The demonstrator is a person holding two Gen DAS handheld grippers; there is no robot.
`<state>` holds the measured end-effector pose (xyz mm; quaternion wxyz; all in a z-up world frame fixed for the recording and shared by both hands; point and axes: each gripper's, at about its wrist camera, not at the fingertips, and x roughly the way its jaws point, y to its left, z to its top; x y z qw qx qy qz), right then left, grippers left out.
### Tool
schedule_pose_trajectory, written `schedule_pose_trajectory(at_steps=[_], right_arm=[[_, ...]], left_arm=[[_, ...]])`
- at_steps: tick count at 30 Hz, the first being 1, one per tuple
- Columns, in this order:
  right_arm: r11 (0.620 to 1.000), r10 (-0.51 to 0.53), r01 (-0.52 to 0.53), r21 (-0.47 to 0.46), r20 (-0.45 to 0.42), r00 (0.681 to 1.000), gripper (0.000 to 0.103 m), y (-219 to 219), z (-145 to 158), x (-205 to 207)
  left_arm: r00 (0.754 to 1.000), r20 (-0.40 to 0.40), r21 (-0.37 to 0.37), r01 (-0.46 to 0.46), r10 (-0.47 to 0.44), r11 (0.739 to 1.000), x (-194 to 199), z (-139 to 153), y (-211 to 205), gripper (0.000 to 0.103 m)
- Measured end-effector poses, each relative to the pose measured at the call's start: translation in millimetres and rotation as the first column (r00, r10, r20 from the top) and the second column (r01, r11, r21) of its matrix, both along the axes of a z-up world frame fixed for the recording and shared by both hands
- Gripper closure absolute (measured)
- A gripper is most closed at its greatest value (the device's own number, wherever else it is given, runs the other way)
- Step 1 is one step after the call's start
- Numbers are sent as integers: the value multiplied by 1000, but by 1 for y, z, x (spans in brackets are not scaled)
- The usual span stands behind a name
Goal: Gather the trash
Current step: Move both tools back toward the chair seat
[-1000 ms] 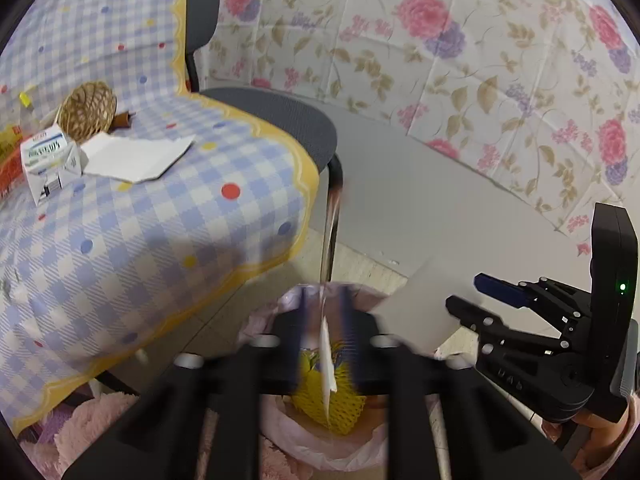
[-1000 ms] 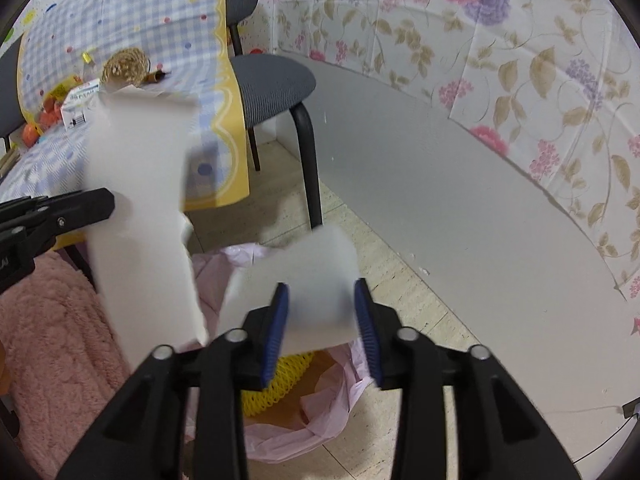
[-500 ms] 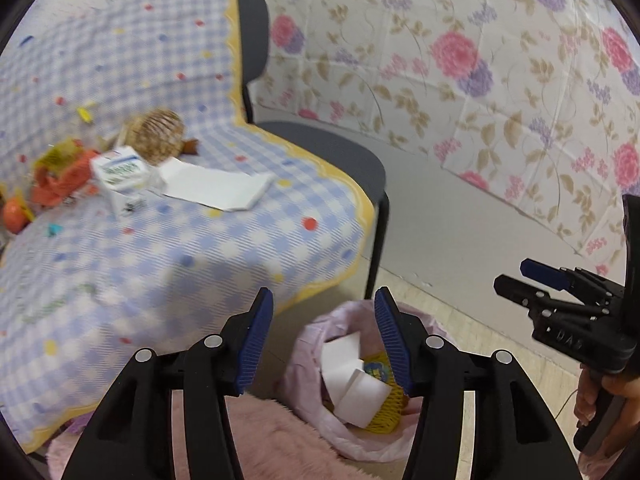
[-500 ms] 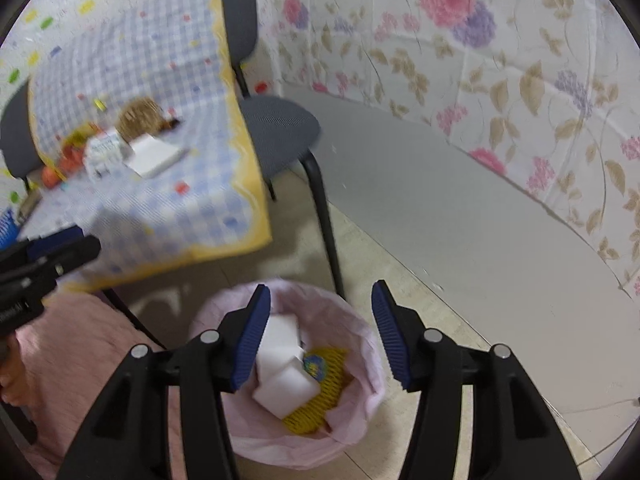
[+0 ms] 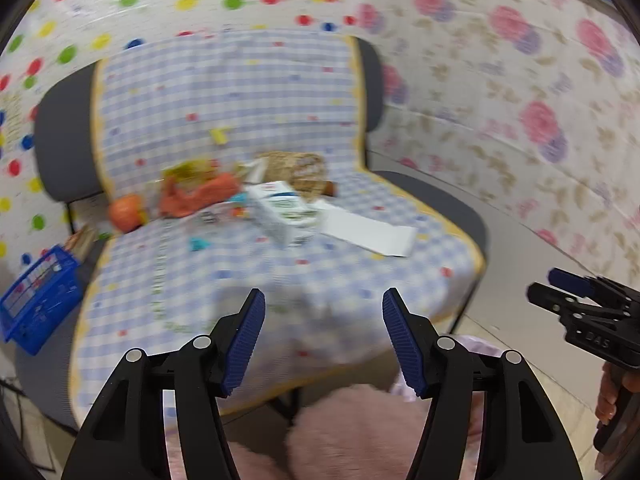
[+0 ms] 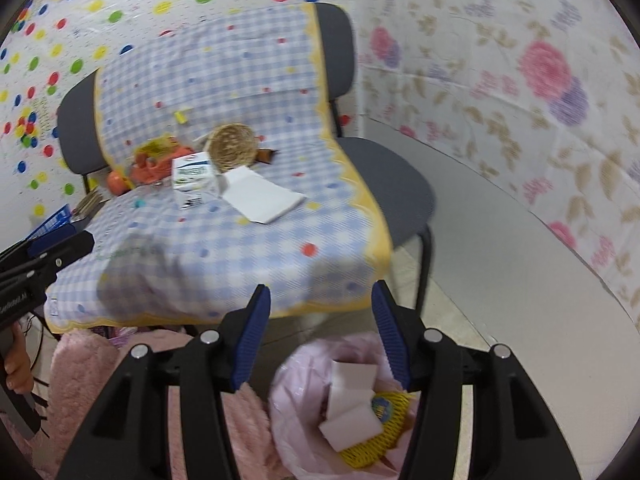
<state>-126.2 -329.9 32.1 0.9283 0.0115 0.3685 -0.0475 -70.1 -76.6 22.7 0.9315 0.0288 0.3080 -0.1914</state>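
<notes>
Two grippers are in your hands, both with nothing between their blue pads: your left gripper has just been spreading its jaws and stands released above the checked cloth, and your right gripper is likewise released, hanging over the pink-lined trash bin. Inside that bin lie white paper pieces on a yellow net, while on the cloth-draped chairs a white sheet of paper lies just beside a small carton, near a woven disc and an orange wrapper.
</notes>
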Motion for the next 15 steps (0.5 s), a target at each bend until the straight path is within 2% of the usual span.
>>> schedule_pose_trajectory(at_steps=[3,6,10,12,15], right_arm=[[999,35,-35,2,-7,999,50,13,0,17],[998,64,-64,-6,-14,998,43,23,-2,31],[996,90,-90,-1,-24,996,43,32,-4,51],[995,98,-99,-5,-28,995,43,36,-5,64],[994,108,-109,-7,-33,994,42,41,-6,83]], left_arm=[[999,-2,9,-52,52,999,11,2,21,39],[995,-1,24,-96,96,995,28,2,39,37],[990,-20,33,-141,142,989,57,-3,58,34],[987,-29,40,-155,156,987,70,-5,63,27],[984,-41,48,-173,175,984,88,-10,70,27]])
